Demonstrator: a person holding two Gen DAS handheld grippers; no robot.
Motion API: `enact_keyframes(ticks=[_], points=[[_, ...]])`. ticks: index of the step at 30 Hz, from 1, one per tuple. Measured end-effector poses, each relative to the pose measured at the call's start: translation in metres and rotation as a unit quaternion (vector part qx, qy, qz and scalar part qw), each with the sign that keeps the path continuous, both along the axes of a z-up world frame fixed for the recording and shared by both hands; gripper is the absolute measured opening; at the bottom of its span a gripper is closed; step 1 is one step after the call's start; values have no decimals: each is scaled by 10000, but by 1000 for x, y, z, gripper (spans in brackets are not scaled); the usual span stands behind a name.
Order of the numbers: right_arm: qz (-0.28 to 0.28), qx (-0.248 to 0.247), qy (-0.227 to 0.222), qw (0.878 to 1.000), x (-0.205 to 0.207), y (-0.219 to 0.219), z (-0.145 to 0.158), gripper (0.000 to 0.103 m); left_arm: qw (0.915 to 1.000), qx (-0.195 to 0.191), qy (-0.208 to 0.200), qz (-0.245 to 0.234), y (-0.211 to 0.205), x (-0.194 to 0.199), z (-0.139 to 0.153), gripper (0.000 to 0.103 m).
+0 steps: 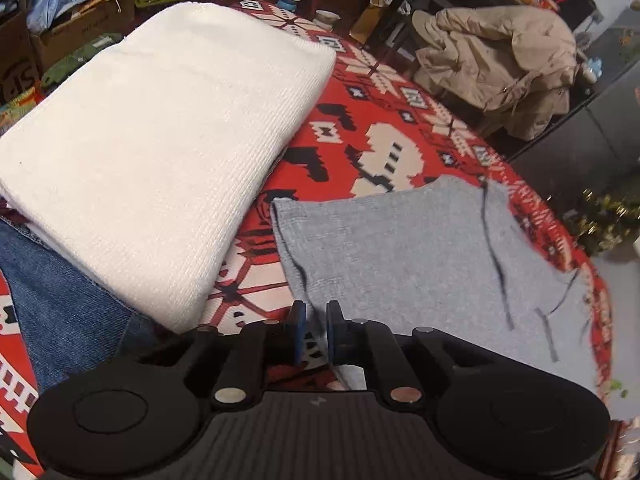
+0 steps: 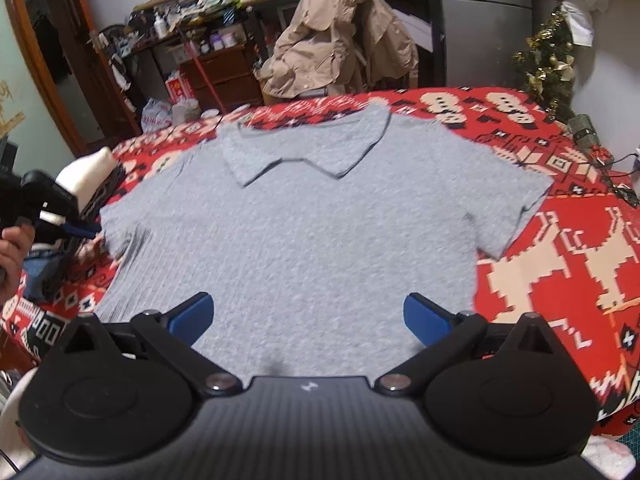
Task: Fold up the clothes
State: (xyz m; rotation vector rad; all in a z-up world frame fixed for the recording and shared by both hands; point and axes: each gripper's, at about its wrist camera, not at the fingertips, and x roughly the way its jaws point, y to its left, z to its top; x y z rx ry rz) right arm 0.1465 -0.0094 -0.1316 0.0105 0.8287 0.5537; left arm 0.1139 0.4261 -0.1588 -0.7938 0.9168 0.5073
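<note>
A grey collared shirt (image 2: 304,216) lies spread flat on a red patterned blanket (image 2: 560,264), collar at the far side and both short sleeves out. My right gripper (image 2: 308,312) stands wide open over the shirt's near hem, with nothing pinched. My left gripper (image 1: 316,332) hovers at the edge of the shirt's (image 1: 420,260) left sleeve. Its blue pads (image 1: 298,328) stand a narrow gap apart, and I see no cloth caught between them. In the right wrist view the left gripper (image 2: 86,231) sits at the left, with its tips by the sleeve and a hand (image 2: 12,248) behind it.
A folded white knit (image 1: 160,140) rests on blue jeans (image 1: 60,300) left of the shirt. A beige jacket (image 2: 340,40) hangs over a chair beyond the blanket's far edge. Cluttered shelves, boxes and a small tinsel tree (image 2: 548,60) surround the blanket.
</note>
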Motion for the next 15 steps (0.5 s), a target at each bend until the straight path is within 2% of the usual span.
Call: enact_keyframes(ticks=[1, 6, 10, 15], points=[[-76, 21, 4, 10000, 4, -5, 1, 102, 10000, -67, -29, 8, 1, 1, 0, 17], [-472, 105, 137, 9987, 20, -31, 3, 102, 9997, -252, 57, 53, 3, 8, -9, 17], [-573, 130, 172, 9981, 21, -41, 2, 102, 9987, -468, 79, 198, 8, 10, -19, 17], [-546, 54, 190, 9983, 16, -41, -4, 102, 9984, -518, 24, 244, 10, 13, -18, 15]])
